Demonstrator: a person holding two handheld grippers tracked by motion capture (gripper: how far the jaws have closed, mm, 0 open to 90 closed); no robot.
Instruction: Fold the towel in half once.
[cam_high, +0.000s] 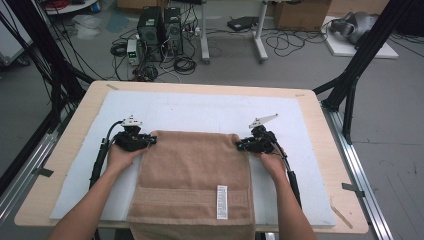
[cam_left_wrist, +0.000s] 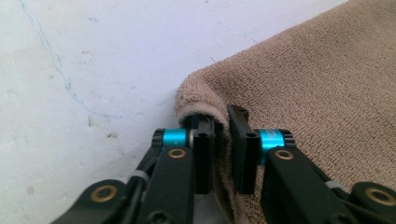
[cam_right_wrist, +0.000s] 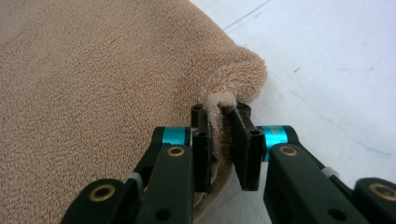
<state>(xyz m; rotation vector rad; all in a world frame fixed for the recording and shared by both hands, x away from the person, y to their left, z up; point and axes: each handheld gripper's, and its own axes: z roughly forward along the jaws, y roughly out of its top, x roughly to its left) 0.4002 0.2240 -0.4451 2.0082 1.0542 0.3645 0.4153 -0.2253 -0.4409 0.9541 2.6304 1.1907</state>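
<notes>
A tan towel lies flat on the white mat, its near end hanging over the table's front edge, a white label on it. My left gripper is shut on the towel's far left corner; the cloth edge is pinched between its black jaws. At the far right corner my right gripper is shut on the towel too, with a fold of cloth squeezed between the pads. Both hands rest low on the mat beside the towel.
The white mat covers most of the wooden table. Behind the table the floor holds computer towers, cables and a desk leg. Black frame posts stand at both sides.
</notes>
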